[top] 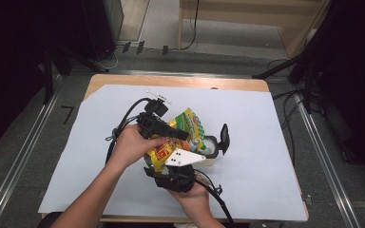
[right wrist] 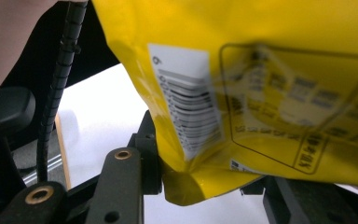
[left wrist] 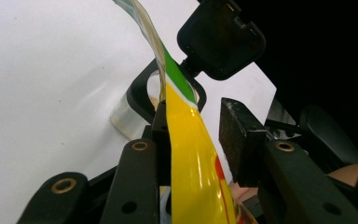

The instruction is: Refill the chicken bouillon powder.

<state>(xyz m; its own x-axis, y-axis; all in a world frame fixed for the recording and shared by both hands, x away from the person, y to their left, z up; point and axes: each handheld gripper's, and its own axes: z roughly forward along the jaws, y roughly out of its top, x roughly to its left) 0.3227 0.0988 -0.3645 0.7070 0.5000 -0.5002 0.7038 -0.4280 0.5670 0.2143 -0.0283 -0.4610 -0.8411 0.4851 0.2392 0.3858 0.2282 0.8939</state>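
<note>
One yellow snack pouch (right wrist: 261, 93), barcode label legible-less, corner in the right hand-held gripper (right wrist: 205, 186); left hand-held gripper (left wrist: 193, 140) loose around it.

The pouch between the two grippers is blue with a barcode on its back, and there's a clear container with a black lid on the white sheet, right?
Not quite: the pouch is yellow, not blue, as the right gripper view shows. The rest stands: it has a barcode on its back and sits between the left gripper and right gripper, beside the clear container with its black lid on the white sheet.

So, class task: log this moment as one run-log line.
scene: yellow snack bag above clear container | left gripper: open, bag between jaws | right gripper: shut on bag's bottom corner | surface: white sheet
</note>
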